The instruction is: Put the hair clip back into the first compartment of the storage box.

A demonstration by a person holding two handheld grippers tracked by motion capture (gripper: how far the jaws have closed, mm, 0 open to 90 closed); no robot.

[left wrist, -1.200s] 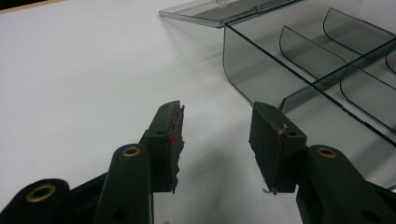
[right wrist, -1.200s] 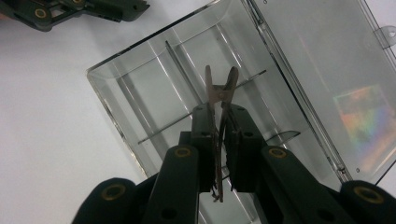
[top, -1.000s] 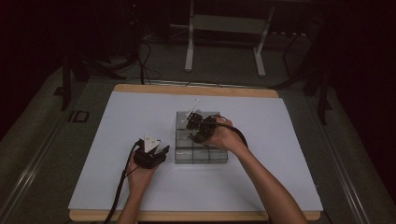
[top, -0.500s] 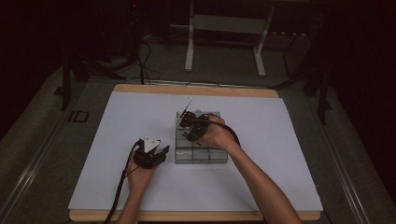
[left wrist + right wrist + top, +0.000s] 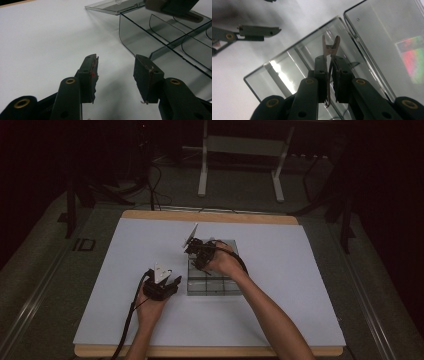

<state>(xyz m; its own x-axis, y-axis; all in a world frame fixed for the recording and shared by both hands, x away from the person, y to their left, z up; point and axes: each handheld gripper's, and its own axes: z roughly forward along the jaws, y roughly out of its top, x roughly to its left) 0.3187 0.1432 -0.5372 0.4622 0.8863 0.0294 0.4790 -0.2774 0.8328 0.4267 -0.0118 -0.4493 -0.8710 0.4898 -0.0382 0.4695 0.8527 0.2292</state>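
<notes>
A clear plastic box [image 5: 216, 285] with several compartments lies on the white table, its lid [image 5: 392, 37] folded open flat beside it. My right gripper [image 5: 198, 253] hovers over the box's left compartments [image 5: 294, 62] and is shut on a small pale clothespin [image 5: 330, 46], whose two prongs stick out past the jaw tips. My left gripper [image 5: 172, 284] rests on the table just left of the box, open, with nothing between its pads [image 5: 143, 71]. The left gripper view has the box wall [image 5: 140, 37] ahead on the right and the right gripper [image 5: 175, 5] at the top edge.
The white table top [image 5: 125, 255] has a wooden edge [image 5: 210, 216] at the back. Metal stand legs [image 5: 202, 165] and cables lie on the dark floor behind. The left gripper's jaw [image 5: 259, 31] appears at the upper left of the right gripper view.
My right hand has moved left and slightly lower over the box, still gripping the clothespin. The left gripper has stayed where it was.
</notes>
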